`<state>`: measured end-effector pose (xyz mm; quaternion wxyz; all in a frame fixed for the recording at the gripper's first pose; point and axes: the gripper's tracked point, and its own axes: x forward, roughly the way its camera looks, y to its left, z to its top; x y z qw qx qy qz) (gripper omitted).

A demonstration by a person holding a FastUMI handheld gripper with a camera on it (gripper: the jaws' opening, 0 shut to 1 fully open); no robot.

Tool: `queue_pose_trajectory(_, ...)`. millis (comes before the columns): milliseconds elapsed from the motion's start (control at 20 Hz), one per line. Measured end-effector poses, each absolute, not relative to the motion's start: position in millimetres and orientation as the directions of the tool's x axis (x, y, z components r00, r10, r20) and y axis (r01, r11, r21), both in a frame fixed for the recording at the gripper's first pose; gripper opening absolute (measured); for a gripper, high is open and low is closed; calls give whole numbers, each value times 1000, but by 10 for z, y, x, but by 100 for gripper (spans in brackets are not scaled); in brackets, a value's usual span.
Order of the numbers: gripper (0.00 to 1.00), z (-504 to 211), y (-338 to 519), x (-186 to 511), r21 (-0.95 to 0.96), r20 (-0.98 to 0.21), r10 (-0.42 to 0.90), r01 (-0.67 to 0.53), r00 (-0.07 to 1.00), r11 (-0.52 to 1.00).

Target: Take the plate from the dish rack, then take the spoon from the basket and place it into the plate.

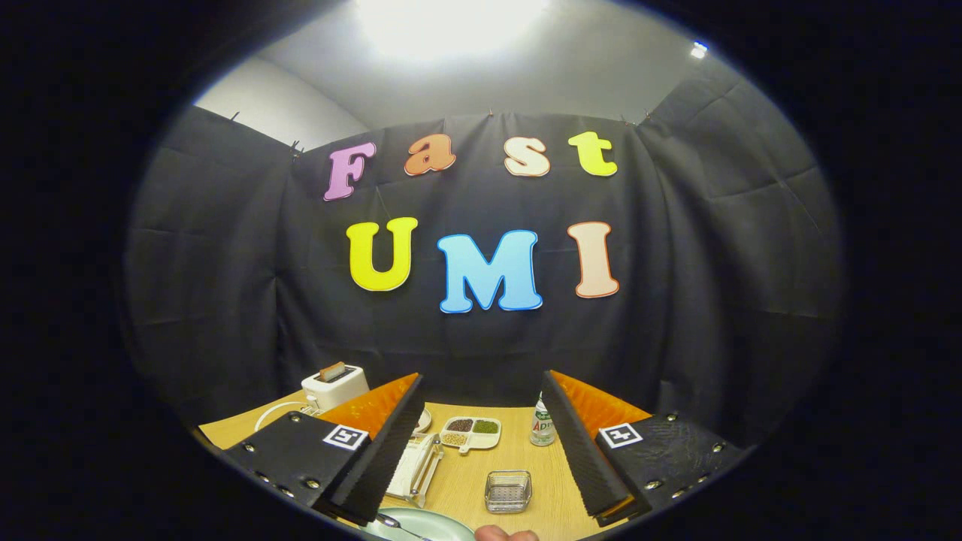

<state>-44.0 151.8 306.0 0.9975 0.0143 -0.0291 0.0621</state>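
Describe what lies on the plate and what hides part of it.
A spoon lies on the plate; the open gripper has a finger hiding the plate's near side.

The bottle (542,425) beyond the open fingers (594,451) bears a red-lettered label, too small and blurred to read with confidence.

The tabletop (526,481) is showing a matt, pale wood grain. On it, the basket (508,491) is gleaming as shiny wire metal; nearer than the basket, the plate (425,524) is looking smooth and glossy, carrying a shiny metal spoon (394,524). Left of the basket, the dish rack (415,467) is looking like smooth plastic.
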Motion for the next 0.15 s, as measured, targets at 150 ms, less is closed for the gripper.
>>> queue_pose_trajectory(150,96,3058,1492,-439,24,58,121,-122,991,992)
